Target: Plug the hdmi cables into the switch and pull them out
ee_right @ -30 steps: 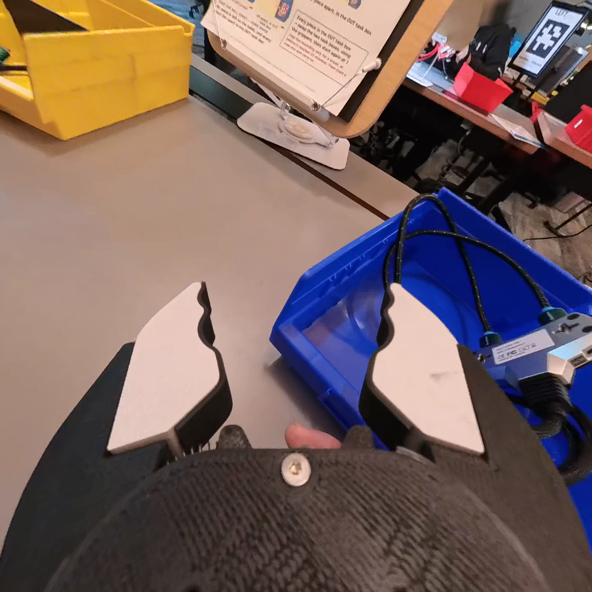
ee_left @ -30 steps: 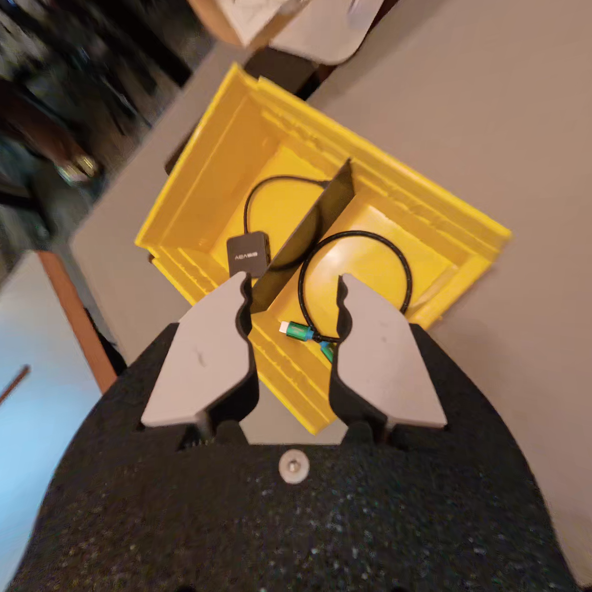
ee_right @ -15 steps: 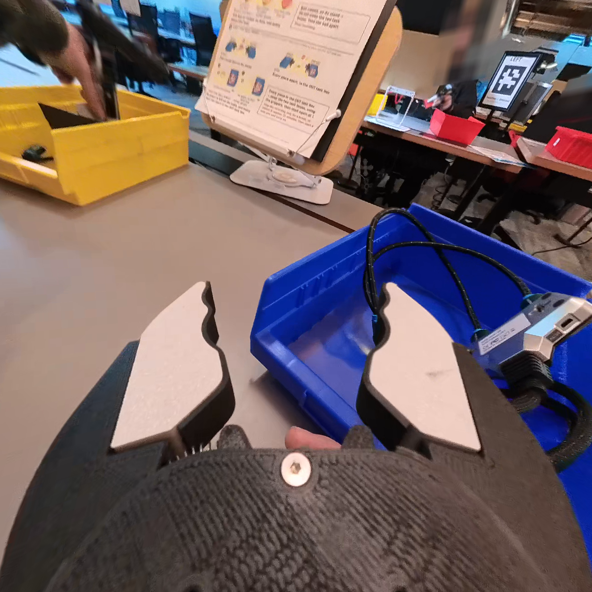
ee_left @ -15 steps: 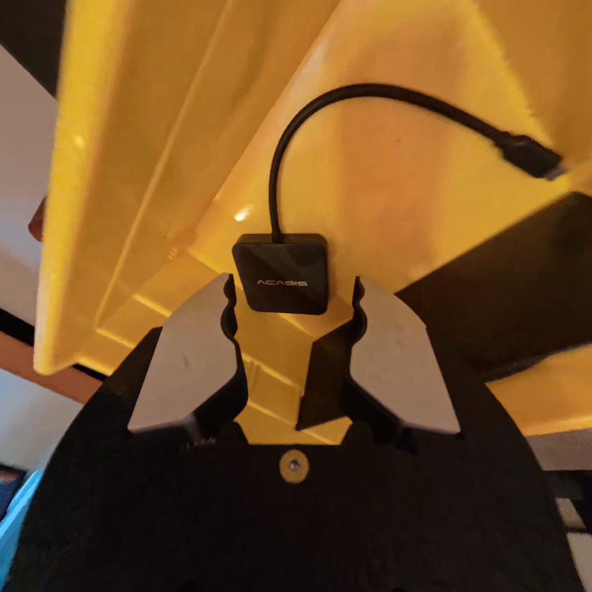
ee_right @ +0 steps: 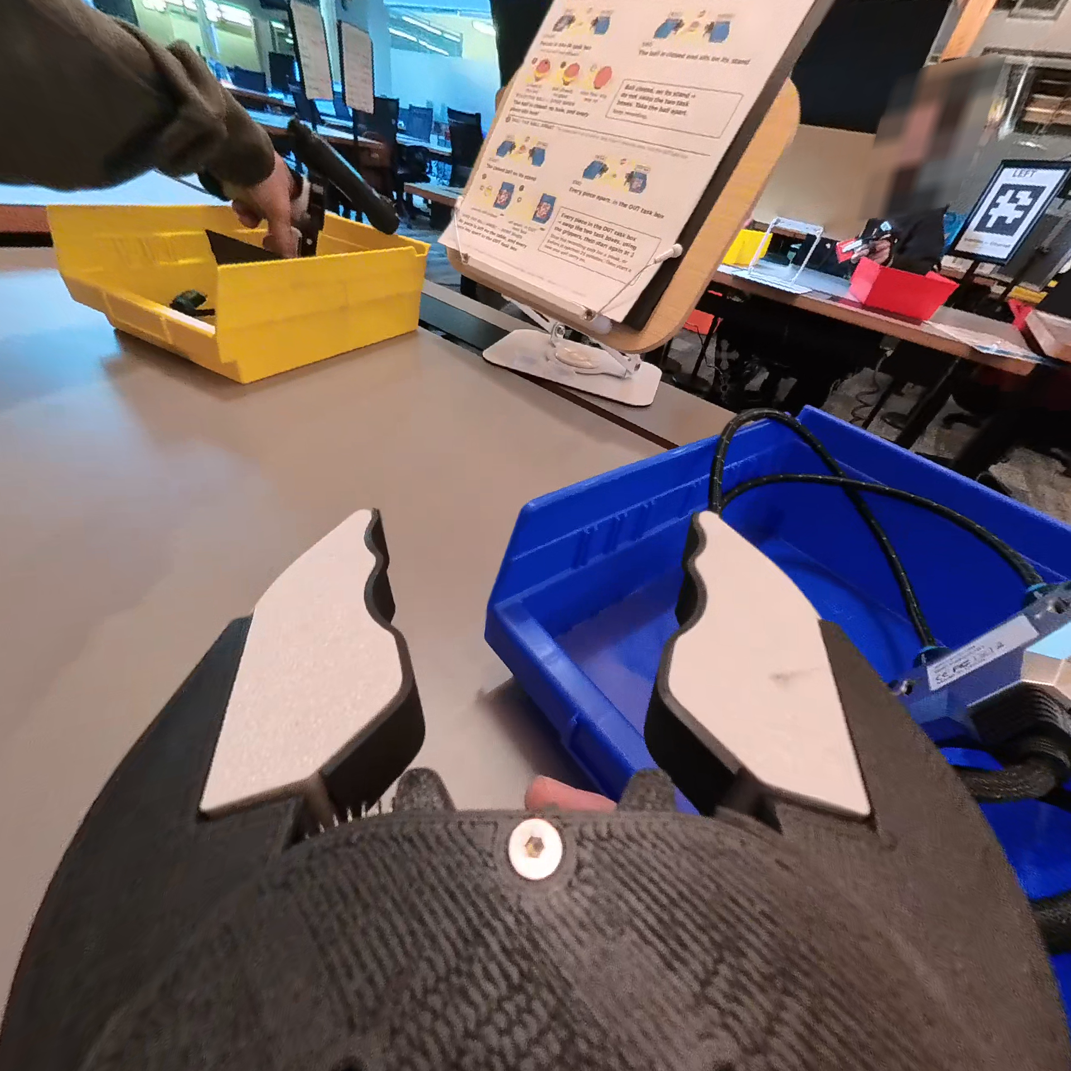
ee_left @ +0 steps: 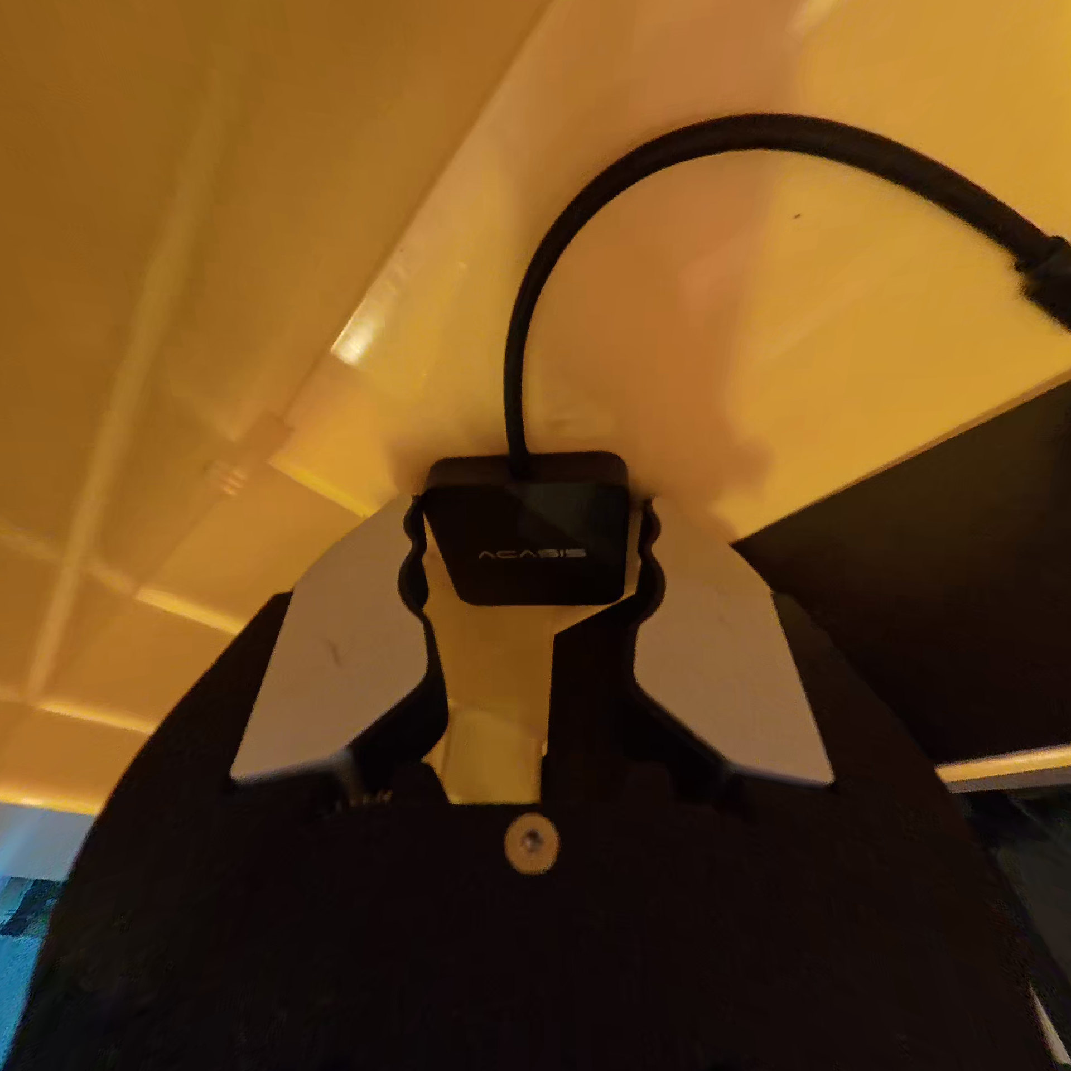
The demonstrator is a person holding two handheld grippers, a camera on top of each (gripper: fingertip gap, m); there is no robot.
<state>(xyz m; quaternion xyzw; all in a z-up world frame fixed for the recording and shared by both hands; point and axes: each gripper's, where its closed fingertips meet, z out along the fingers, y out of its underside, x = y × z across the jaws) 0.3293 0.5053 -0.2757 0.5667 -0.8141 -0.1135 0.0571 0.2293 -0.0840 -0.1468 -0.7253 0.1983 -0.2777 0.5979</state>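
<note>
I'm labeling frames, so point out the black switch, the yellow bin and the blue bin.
black switch (ee_left: 527, 530), left wrist view, top face.
yellow bin (ee_right: 324, 301), right wrist view, near side wall.
blue bin (ee_right: 585, 556), right wrist view, left wall.

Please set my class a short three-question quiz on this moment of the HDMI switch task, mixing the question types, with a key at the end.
1. True or false: the right claw is shut on a cable.
2. Multiple choice: the black switch between the fingers of the left claw lies where? A: on the bare table. B: in the yellow bin. C: on the document stand.
3. Fill the gap: the silver box with braided black cables plugged into it lies in the ___ bin.

Key: 1 false, it is open and empty. 2 B. 3 blue.
</note>
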